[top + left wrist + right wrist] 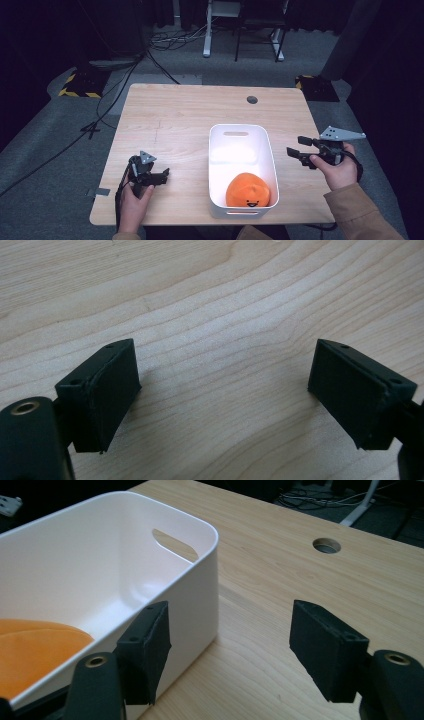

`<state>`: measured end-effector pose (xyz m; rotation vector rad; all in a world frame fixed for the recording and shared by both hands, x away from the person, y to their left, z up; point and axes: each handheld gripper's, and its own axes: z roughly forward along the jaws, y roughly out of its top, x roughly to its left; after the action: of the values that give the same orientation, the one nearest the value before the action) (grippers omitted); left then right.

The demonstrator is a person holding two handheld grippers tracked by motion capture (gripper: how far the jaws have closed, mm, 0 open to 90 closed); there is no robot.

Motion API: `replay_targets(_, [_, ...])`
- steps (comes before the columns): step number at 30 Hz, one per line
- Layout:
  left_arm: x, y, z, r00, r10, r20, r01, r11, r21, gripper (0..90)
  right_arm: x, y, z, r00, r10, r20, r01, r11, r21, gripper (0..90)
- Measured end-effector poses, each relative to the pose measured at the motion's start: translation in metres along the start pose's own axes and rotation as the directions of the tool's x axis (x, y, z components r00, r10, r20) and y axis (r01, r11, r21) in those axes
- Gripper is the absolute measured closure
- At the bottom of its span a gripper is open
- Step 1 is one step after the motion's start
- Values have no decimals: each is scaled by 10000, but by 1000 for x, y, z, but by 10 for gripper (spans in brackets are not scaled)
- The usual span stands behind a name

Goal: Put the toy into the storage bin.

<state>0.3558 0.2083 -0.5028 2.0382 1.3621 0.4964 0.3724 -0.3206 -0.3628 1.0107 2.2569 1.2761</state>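
Orange and round, the plush toy (248,190) sits inside the white bin (239,131), at the end nearest the person, in the high view. The left gripper (164,175) lies well left of the bin, the right gripper (295,146) just right of it, both empty. Along the left gripper view, the jaws stand spread over bare wooden table (210,315). Along the right gripper view, the jaws gape wide beside the bin's (200,587) corner, touching nothing; the toy's (35,650) orange edge shows within.
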Motion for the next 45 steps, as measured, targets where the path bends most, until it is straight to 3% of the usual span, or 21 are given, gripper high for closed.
replay_targets(4, [0, 0, 0, 10000, -47, -23, 47, 10000, -3, 134, -2, -5, 2, 9994, -141, 302, 135, 9997, 198, 322])
replay_targets(7, [-1, 0, 0, 9999, -106, -14, 106, 9999, -20, 133, -9, -15, 5, 9967, -332, 742, 276, 9967, 762, 308])
replay_targets(14, [-1, 0, 0, 9999, -108, -43, 108, 9999, 2, 133, -24, -41, 10, 9949, -12, 1012, -141, 9885, 1504, 292])
replay_targets(24, [-1, 0, 0, 9999, -105, -40, 105, 9999, 5, 133, -39, -71, 17, 9913, 370, 1260, -623, 9772, 2031, 284])
replay_targets(29, [-1, 0, 0, 9999, -95, -42, 95, 10000, 14, 133, -45, -88, 22, 9868, 618, 1500, -1021, 9551, 2781, 286])
replay_targets(37, [-1, 0, 0, 9999, -105, -37, 105, 9999, 6, 133, -46, -107, 29, 9844, 813, 1562, -1270, 9422, 3099, 284])
replay_targets(44, [-1, 0, 0, 9999, -97, -34, 97, 10000, 19, 133, -44, -116, 34, 9829, 899, 1610, -1370, 9404, 3112, 270])
replay_targets(45, [-1, 0, 0, 9999, -110, -37, 110, 9999, 7, 133, -44, -118, 35, 9837, 865, 1579, -1315, 9442, 3019, 269])
